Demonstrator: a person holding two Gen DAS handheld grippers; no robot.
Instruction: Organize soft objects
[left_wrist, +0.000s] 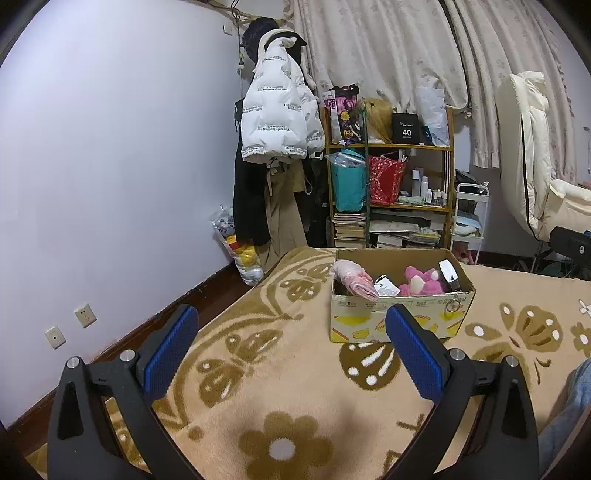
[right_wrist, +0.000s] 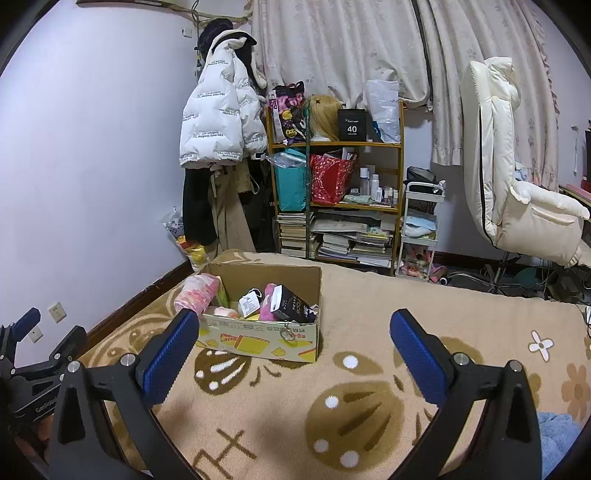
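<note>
Much of what fills the box (left_wrist: 402, 317) is hidden behind its front wall; a pink plush (left_wrist: 421, 282) and a pink bundle (left_wrist: 354, 280) poke out. The box sits on the blanket (left_wrist: 280, 369). The left gripper (left_wrist: 291, 350) and right gripper (right_wrist: 295, 354) both hang wide open, empty, touching nothing.

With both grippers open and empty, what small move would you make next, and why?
Probably bring the left gripper forward toward the pink bundle draped over the cardboard box rim; it hangs half out, while the right gripper also holds nothing.
</note>
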